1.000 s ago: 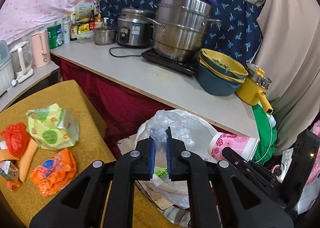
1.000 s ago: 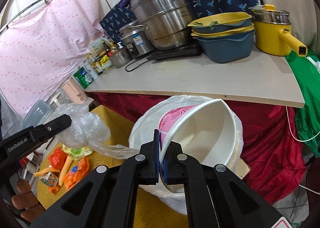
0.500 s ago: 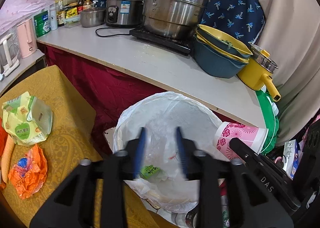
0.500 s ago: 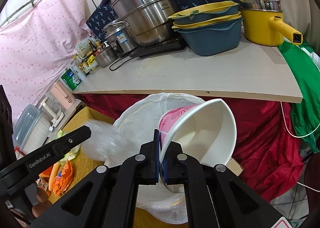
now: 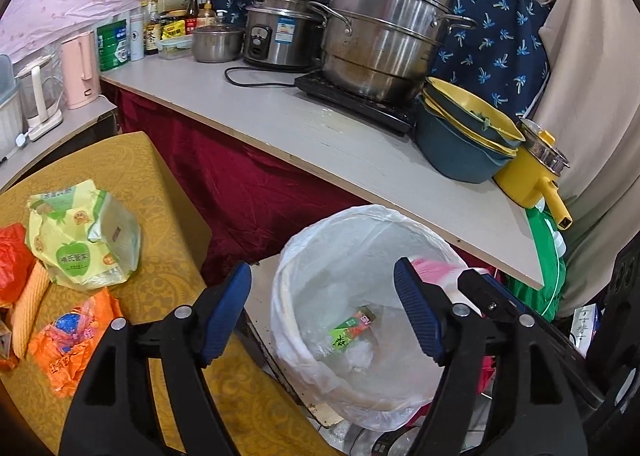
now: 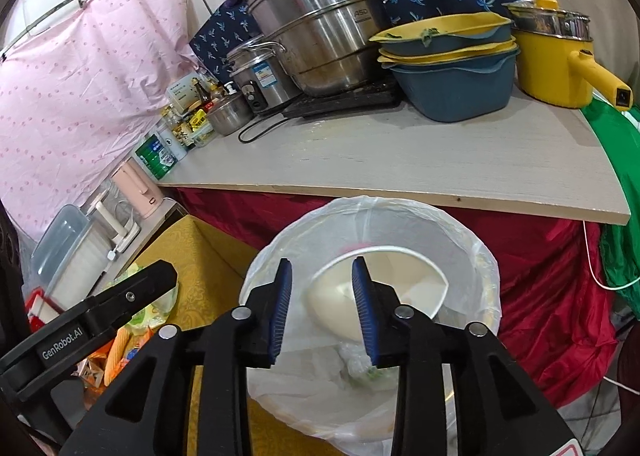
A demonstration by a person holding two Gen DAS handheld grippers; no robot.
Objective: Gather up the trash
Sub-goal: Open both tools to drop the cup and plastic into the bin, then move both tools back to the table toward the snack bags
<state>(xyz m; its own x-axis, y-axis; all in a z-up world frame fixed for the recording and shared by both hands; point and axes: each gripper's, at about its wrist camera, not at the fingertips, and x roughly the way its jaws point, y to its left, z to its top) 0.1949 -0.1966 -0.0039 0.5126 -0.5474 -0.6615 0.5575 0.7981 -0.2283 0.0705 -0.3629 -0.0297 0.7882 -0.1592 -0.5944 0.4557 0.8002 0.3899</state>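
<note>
- Kitchen pots sit behind on the grey worktop (image 5: 320, 136). Left view: the left gripper (image 5: 322, 310) fingers are opening over the white bin (image 5: 288, 336), nothing between them. The clear bag they held a second ago is gone.
- Right view: the right gripper (image 6: 320, 310) fingers are opening too. The paper cup (image 6: 380, 292), pinched before, drops into the bin. More wrappers (image 5: 76, 232) wait.

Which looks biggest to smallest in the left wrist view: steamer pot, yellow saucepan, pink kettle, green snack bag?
1. steamer pot
2. green snack bag
3-4. pink kettle and yellow saucepan look alike; unranked.
</note>
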